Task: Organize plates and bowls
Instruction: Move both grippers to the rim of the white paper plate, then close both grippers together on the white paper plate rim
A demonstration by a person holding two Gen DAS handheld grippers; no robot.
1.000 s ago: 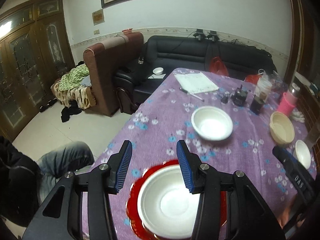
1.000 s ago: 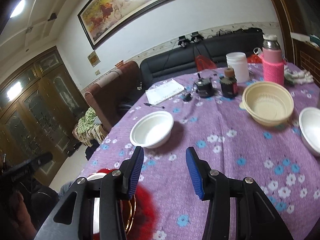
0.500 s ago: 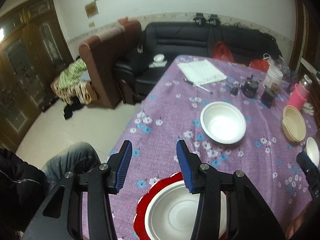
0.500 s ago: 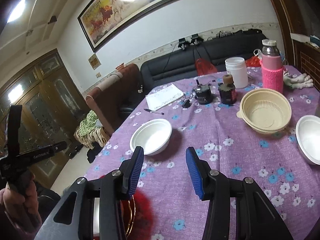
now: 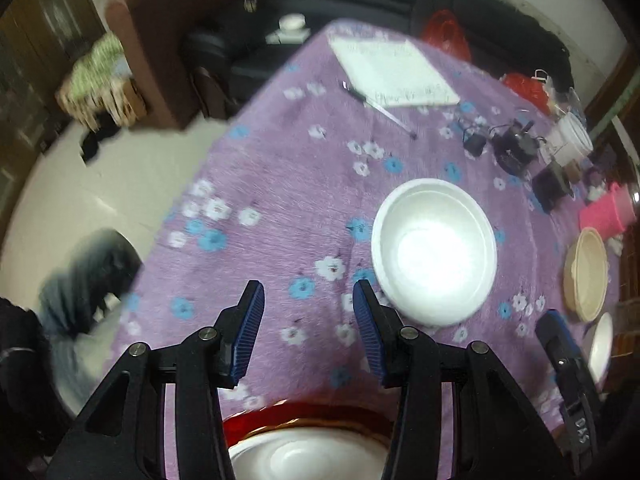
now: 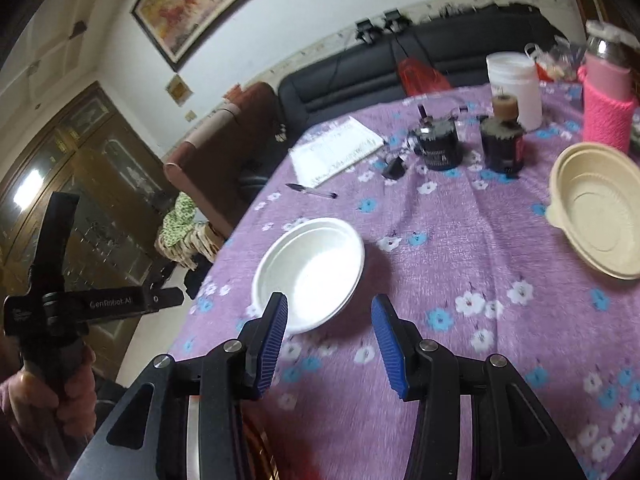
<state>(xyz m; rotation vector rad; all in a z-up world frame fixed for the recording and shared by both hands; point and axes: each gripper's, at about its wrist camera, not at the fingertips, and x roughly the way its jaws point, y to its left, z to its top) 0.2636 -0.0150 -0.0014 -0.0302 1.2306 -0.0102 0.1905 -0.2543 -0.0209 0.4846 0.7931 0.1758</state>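
Observation:
A white foam bowl [image 5: 434, 254] sits on the purple flowered tablecloth [image 5: 304, 184]; it also shows in the right wrist view [image 6: 310, 272]. My left gripper [image 5: 306, 320] is open and empty, hovering just left of and before that bowl. Below it a white bowl [image 5: 308, 456] rests in a red plate [image 5: 280, 414]. My right gripper [image 6: 326, 328] is open and empty, its left finger over the white bowl's near rim. A beige bowl [image 6: 598, 208] sits at the right; it also shows in the left wrist view [image 5: 586, 274]. A small white dish [image 5: 600, 346] lies at the far right edge.
A notepad [image 5: 394, 72] and pen [image 5: 378, 106] lie at the table's far end. Dark jars [image 6: 438, 146], a white tub [image 6: 514, 88] and a pink-sleeved flask [image 6: 608, 112] stand at the back right. Sofas stand behind the table. The table's left edge drops to the floor.
My left gripper has risen and tilted down over the table, so the red plate slid toward the bottom edge. My right gripper has moved closer to the white bowl.

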